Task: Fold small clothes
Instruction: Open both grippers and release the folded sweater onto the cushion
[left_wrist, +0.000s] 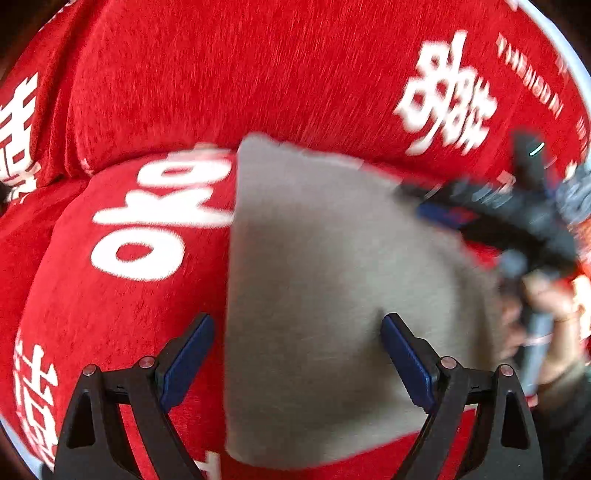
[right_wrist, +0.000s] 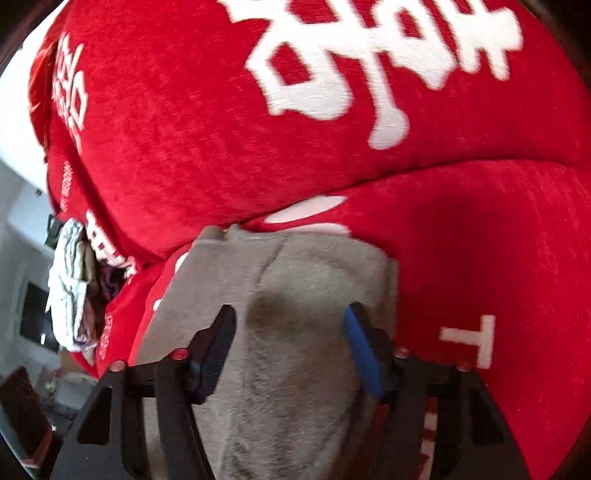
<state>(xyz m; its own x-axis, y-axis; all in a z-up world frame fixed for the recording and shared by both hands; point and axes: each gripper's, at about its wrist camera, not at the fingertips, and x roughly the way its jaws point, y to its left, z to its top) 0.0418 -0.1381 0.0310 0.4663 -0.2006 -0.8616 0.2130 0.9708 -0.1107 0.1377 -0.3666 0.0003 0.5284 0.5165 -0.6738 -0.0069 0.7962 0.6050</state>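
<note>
Both wrist views look down—close—sharing grey cloth (left_wrist: 314, 295).

A red sofa (left_wrist: 295, 74) with big white lettering carries everything here, and a grey garment (left_wrist: 314, 277) lies flat on its seat cushion, while a crumpled pale bundle (right_wrist: 72, 288) sits off at the edge.

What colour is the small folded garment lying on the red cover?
Plain grey garment, no pattern; clearest in the left wrist view.

— What covers the cushions (left_wrist: 295, 74)?
— Red chenille-like cloth, matt and ribbed, with white woven lettering.
— And lying on it?
— A grey garment (left_wrist: 325, 288), soft matt knit; above it, gripper fingers (left_wrist: 188, 354) of matt black plastic with blue pads
</note>
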